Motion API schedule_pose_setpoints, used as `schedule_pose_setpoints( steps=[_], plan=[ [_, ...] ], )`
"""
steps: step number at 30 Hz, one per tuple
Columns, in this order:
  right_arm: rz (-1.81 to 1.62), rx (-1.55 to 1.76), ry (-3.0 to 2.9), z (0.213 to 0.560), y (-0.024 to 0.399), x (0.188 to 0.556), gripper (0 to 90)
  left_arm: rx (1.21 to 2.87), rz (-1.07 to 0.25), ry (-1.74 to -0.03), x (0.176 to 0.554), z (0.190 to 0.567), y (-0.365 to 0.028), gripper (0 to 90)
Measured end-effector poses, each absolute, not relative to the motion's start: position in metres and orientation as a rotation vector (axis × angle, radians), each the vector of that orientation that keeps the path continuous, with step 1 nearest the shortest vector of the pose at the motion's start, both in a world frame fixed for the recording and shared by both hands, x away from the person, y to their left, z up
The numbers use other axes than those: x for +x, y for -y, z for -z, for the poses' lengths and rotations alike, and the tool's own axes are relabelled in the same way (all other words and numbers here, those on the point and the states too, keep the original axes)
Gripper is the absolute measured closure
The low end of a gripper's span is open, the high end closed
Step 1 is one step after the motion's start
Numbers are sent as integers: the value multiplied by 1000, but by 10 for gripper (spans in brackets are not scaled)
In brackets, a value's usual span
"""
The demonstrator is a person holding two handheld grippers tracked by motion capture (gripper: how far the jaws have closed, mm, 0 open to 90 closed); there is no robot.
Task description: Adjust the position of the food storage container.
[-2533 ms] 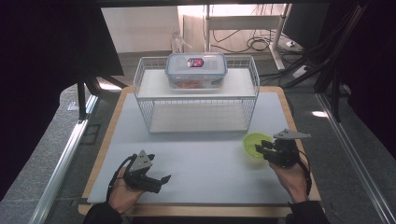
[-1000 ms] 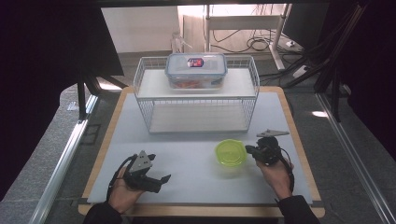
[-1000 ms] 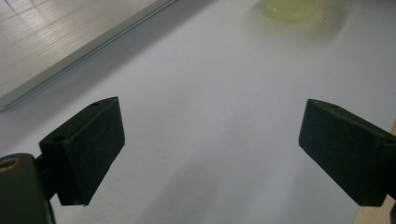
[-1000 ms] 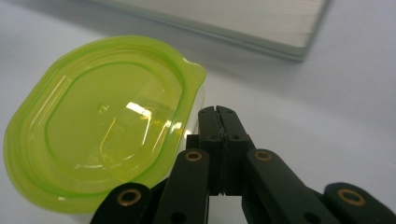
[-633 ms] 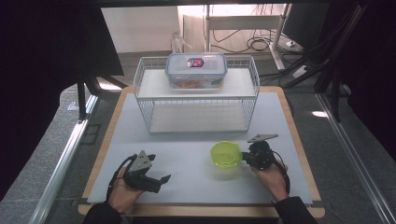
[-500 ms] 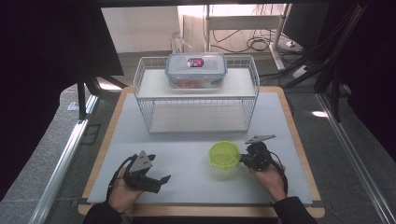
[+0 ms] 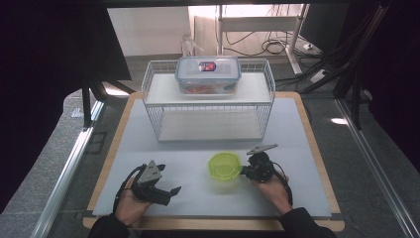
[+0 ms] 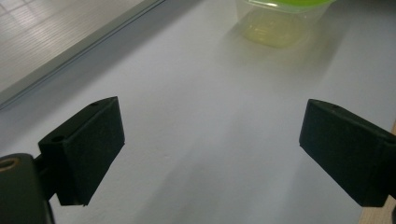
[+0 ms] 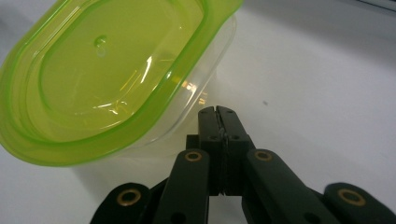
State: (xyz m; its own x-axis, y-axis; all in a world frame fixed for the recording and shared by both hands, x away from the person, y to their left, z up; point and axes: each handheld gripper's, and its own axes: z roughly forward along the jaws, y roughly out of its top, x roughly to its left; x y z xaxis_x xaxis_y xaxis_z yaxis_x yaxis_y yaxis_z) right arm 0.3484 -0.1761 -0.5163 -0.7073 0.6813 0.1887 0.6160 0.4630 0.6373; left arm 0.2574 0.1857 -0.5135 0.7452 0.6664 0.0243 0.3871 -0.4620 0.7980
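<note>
High view: 1 table (image 7: 297, 129) w/ a pale grey mat, wood edge showing round it. At the far side stands 1 white wire rack (image 7: 208, 101), two levels; on its top shelf sits 1 clear lidded food box (image 7: 208, 74) w/ a red label on the lid and sth orange-ish inside, can't tell what. Lower shelf bare.

Near side, centre-right: 1 small round tub w/ a lime-green lid (image 7: 225, 166), flat on the mat, lid on. 2 grippers, 1 per hand.

Right gripper (image 7: 246, 171) lies just beside the tub's right edge, tip pointing at it; right hand (image 7: 271, 188) behind it. Right gripper view: its 2 black jaws are pressed flat together w/ nothing between them, tips right at the tub's clear side wall under the green rim (image 9: 140, 126); whether they actually touch the wall, can't tell. Tub looks tilted in that view, prob. just the camera angle.

Left gripper (image 7: 171, 191) is at the near-left of the mat, well apart from the tub, held by left hand (image 7: 130, 201). Left gripper view: its 2 jaws stand wide apart, only bare mat between them; tub (image 8: 280, 23) ahead at the top of that view, clear base and green lid edge showing.

Count: 1 rack, 1 food box, 1 green-lid tub, 2 grippers, 2 hands.
</note>
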Motion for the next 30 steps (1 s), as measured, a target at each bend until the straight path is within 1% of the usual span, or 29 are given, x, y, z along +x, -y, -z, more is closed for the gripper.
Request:
schedule_pose_setpoints(
  steps=[12,15,17,20,23,27,30],
  plan=[
    [-1105,1116,-2644,522,143,361,898,2120,-420,-783,257,514,-185,70],
    [-1091,1097,-2640,522,142,361,894,2116,-418,-786,257,514,-186,70],
    [-1079,1086,-2630,521,145,361,868,2116,-419,-788,257,514,-187,70],
    [-1066,1079,-2597,516,152,361,805,2110,-427,-787,257,514,-188,69],
    [-1049,1051,-2569,511,159,360,710,2107,-427,-790,257,514,-189,68],
    [-1034,1046,-2539,505,169,357,541,2094,-440,-775,256,514,-191,68],
    [-1021,1025,-2505,500,176,353,417,2081,-458,-778,253,514,-193,52]
  ],
)
